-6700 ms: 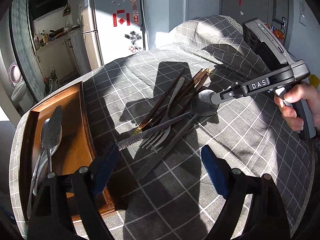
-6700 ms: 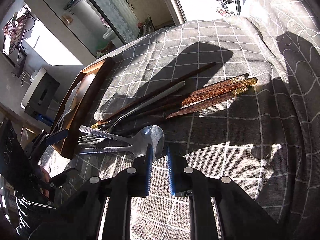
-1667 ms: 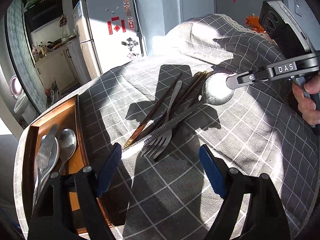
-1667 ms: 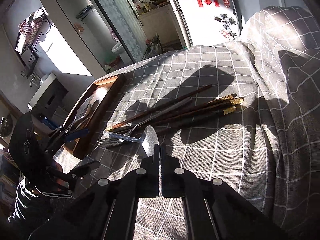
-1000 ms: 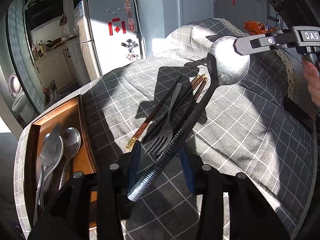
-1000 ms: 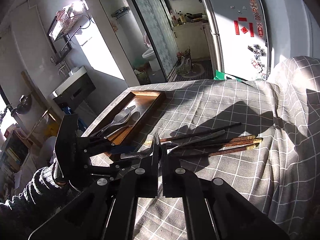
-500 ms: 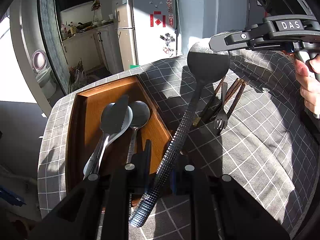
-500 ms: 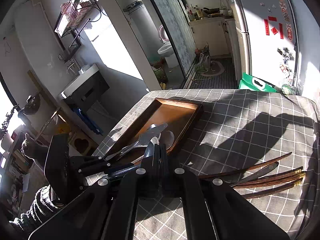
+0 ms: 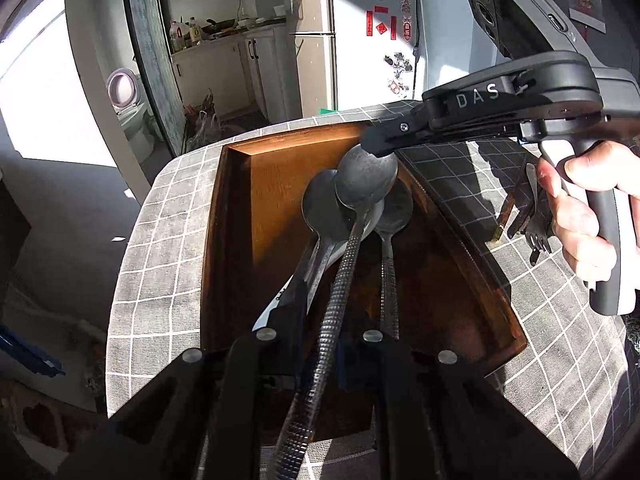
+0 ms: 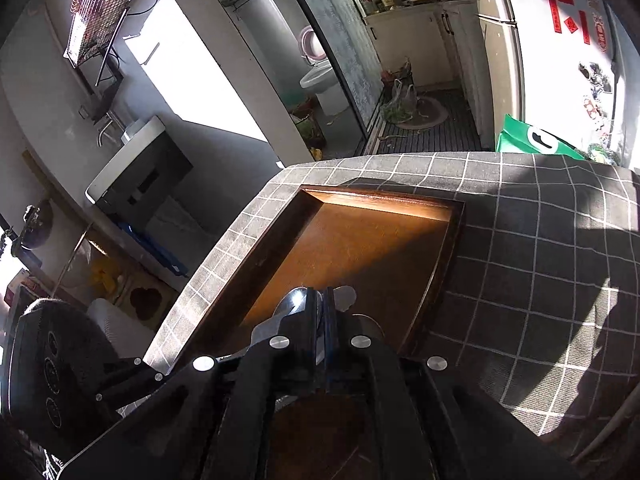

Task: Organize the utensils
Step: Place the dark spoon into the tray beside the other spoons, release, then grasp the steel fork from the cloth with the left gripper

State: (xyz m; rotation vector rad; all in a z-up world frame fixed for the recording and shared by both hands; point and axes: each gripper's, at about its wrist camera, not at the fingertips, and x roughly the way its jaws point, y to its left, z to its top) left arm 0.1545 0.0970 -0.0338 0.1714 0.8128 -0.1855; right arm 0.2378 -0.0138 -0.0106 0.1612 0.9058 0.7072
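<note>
At frame centre over the brown wooden tray (image 9: 240, 240), the textured-handled steel spoon (image 9: 352, 236) runs lengthwise, handle pinched by the closing left gripper (image 9: 320, 344), bowl clamped by the right gripper (image 9: 380, 144).

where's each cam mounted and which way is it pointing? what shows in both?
Left wrist: sits on the left hand-held gripper, looking down along the spoon it grips into the tray; the right hand shows.
Right wrist: sits on the right hand-held gripper, looking down over the tray toward the kitchen; the left hand-held gripper shows lower left.
Both share tray, checked cloth, fridge.
</note>
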